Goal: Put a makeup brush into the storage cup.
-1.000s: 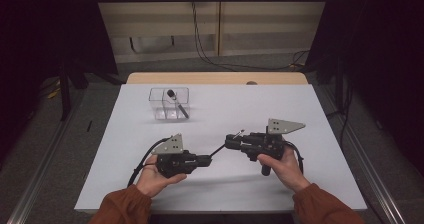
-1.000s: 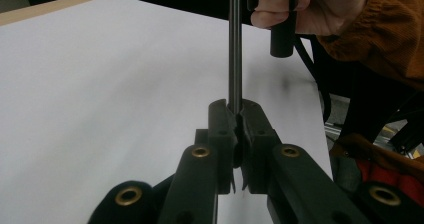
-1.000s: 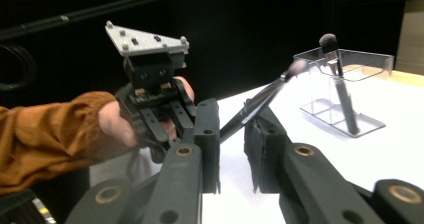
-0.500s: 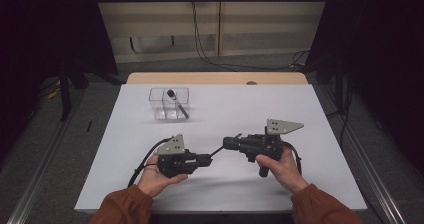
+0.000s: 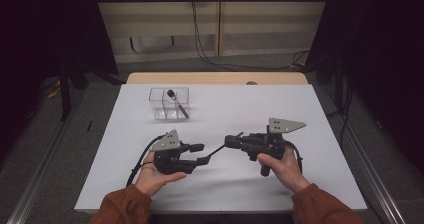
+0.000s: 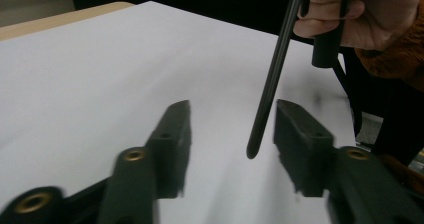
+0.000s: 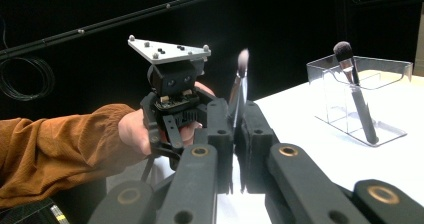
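White table [image 5: 320, 134] below: right gripper [image 5: 231, 141] clamps a makeup brush [image 7: 239, 81], its handle tip between the left gripper's [image 6: 232, 139] parted jaws.

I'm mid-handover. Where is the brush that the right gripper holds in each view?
High view: the brush is a thin dark line at lower centre, running from the right gripper down-left to the left gripper.
Left gripper view: its handle slants from top right, and its tip sits between the open jaws.
Right gripper view: clamped at centre, bristles up.
Shared landmark: the clear holder, upper left in the high view and far right in the right gripper view.
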Demonstrator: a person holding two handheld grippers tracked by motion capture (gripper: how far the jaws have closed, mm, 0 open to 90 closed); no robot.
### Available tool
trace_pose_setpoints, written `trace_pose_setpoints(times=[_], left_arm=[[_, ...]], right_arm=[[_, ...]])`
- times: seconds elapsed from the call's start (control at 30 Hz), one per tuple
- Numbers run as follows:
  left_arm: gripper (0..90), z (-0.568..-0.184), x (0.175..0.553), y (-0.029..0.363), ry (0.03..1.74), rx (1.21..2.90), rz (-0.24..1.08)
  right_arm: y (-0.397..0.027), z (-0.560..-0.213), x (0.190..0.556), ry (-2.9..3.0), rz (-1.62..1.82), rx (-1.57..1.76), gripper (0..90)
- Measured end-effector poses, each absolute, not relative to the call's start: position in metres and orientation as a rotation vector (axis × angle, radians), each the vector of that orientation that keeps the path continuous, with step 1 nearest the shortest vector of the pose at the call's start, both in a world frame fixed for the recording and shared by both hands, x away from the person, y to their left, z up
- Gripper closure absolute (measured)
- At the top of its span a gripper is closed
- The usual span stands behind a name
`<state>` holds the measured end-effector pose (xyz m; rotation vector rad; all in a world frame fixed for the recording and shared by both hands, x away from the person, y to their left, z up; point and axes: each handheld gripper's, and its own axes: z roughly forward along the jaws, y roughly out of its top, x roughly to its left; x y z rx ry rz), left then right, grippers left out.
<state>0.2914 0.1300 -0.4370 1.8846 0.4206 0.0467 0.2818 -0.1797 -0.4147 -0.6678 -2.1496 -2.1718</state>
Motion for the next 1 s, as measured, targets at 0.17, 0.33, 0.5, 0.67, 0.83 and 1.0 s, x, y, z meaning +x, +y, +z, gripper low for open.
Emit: trace_pose_setpoints(times=[0.17, 0.33, 0.5, 0.67, 0.83, 1.0], left_arm=[[35.0, -0.433, 0.29, 0.133, 0.414, 1.872, 0.049], [20.2, -0.432, 0.291, 0.135, 0.456, 1.868, 0.067], [4.9, -0.431, 0.293, 0.135, 0.506, 1.862, 0.067], [3.0, -0.43, 0.291, 0.135, 0.472, 1.858, 0.079], [2.7, -0.43, 0.289, 0.134, 0.439, 1.867, 0.081], [2.6, -0.43, 0.288, 0.133, 0.424, 1.868, 0.075]], right_arm=[[-0.182, -0.414, 0.282, -2.161, -2.149, -0.685, 85.8], [-0.183, -0.414, 0.283, -2.174, -2.128, -0.691, 85.8], [-0.185, -0.413, 0.284, -2.201, -2.088, -0.711, 85.8], [-0.189, -0.411, 0.286, -2.215, -2.058, -0.732, 85.8], [-0.191, -0.407, 0.287, -2.249, -1.992, -0.748, 85.7], [-0.189, -0.404, 0.287, -2.293, -1.936, -0.735, 85.7]])
